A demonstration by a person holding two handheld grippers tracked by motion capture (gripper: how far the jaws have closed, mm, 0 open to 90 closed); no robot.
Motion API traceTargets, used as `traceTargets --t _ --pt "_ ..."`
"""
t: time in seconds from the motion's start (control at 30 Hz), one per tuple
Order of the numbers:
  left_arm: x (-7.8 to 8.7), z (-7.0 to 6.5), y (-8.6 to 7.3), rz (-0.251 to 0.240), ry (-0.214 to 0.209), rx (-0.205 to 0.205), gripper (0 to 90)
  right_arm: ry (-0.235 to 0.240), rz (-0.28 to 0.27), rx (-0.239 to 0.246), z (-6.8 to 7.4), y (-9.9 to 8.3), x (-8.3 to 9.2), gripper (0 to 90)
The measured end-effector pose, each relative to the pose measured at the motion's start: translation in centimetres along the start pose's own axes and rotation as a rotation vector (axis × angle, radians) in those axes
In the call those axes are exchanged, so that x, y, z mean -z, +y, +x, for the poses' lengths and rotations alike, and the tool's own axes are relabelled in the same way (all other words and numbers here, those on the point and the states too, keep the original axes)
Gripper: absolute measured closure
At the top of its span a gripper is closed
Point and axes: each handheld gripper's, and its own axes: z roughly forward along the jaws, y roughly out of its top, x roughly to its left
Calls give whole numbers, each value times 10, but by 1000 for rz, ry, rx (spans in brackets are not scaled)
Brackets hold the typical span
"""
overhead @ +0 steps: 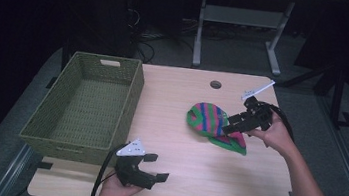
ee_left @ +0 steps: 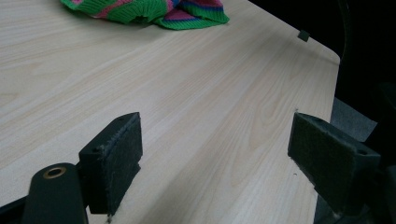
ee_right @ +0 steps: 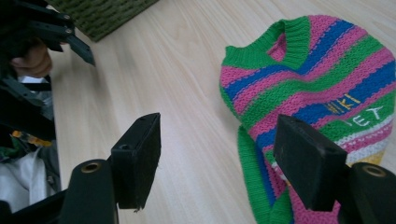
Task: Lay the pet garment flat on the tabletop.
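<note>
Nothing is packed yet: your right gripper (overhead: 230, 128), jaws apart, hovers over the striped knit sweater (overhead: 208, 120) lying right of the empty green basket (overhead: 133, 93), while your left gripper (overhead: 156, 167) waits open near the front edge

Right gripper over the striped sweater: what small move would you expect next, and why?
Probably a short drop onto the cloth, then a close. The right gripper hangs open, one jaw over bare table, the other over the striped knit sweater, which lies loose and ungripped. The wicker basket stands empty at the left, a likely destination. The left gripper waits open near the front edge.
</note>
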Motion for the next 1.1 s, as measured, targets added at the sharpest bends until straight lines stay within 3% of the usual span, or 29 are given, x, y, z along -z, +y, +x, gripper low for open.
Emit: traceTargets --t 0.37,0.83,1.1 --pt "0 -1 1 2 -3 -14 176 2 21 -33 -13 10 -16 319" --pt "-1 0 1 6 -6 -14 176 -34 45 -76 -27 14 -24 315" --pt "-1 -1 1 8 -10 -14 176 -52 66 -95 -34 17 -38 315"
